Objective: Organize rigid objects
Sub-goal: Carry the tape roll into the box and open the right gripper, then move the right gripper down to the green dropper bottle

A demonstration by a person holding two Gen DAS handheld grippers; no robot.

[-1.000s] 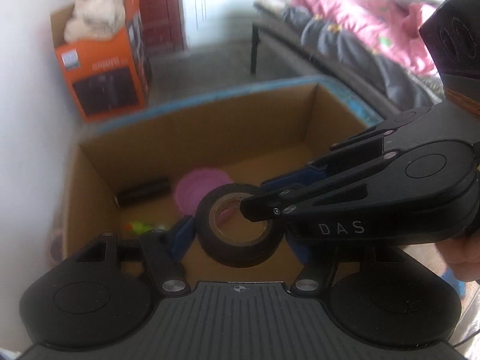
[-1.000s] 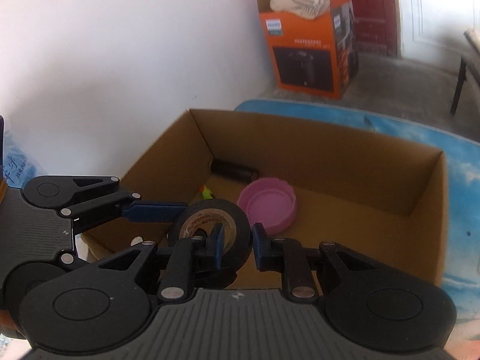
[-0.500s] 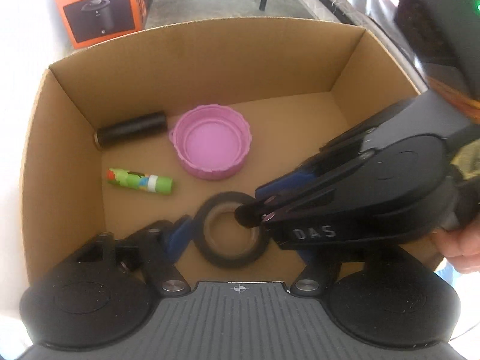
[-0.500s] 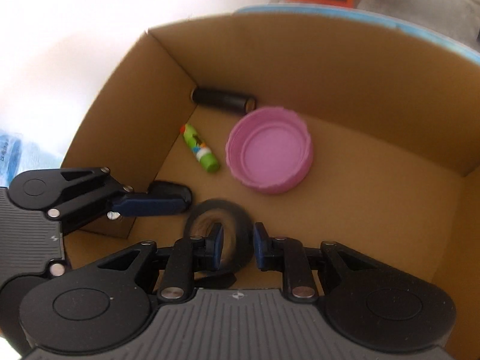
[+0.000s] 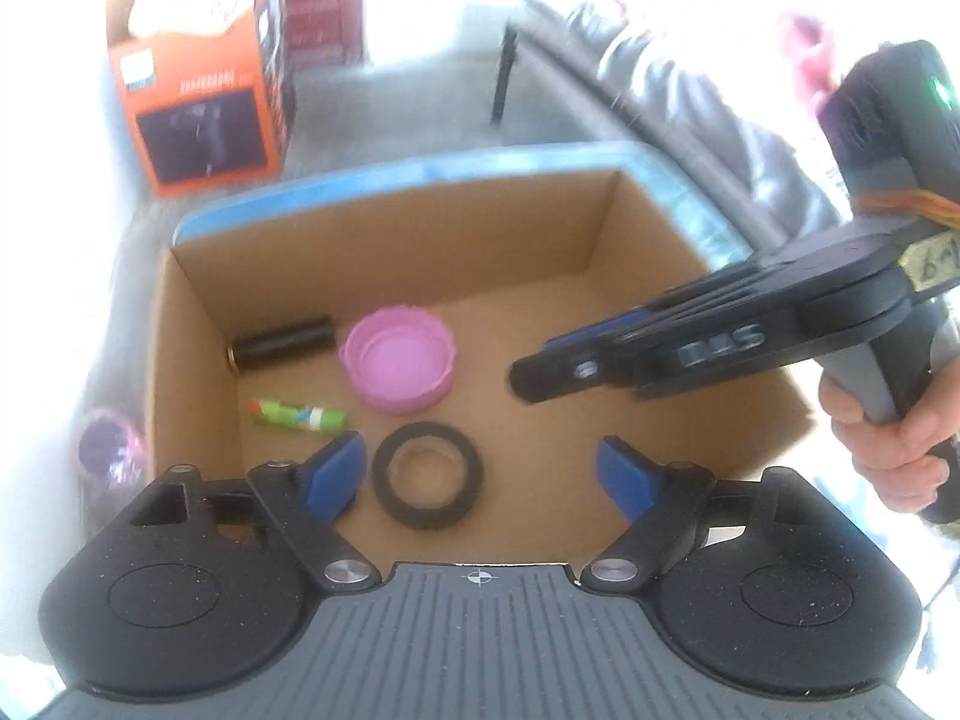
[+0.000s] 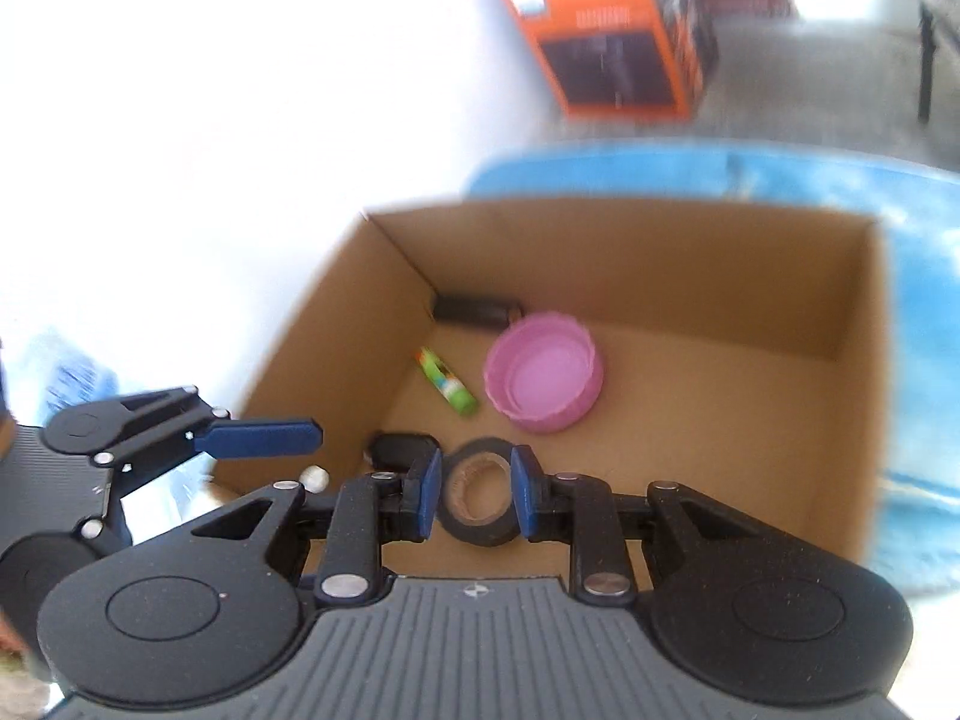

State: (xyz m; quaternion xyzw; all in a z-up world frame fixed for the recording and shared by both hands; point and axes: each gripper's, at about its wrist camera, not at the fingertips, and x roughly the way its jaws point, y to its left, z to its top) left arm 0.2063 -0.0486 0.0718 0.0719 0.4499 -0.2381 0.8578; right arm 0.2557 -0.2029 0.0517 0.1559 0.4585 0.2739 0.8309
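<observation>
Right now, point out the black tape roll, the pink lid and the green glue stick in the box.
black tape roll (image 5: 427, 483), left wrist view, on its black ring.
pink lid (image 6: 543, 371), right wrist view, on its inner face.
green glue stick (image 5: 298, 415), left wrist view, on its mid-body.

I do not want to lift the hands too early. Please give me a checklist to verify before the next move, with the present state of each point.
1. Tape roll lies flat on the floor of the cardboard box: ok.
2. Left tongs grip nothing; their jaws have just been opening and stand wide: ok.
3. Right tongs grip nothing; their jaws have just been opening, with only a narrow gap: ok.
4. Tape roll lies apart from pink lid and glue stick: ok.
5. More objects waiting outside the box: cannot tell.
</observation>
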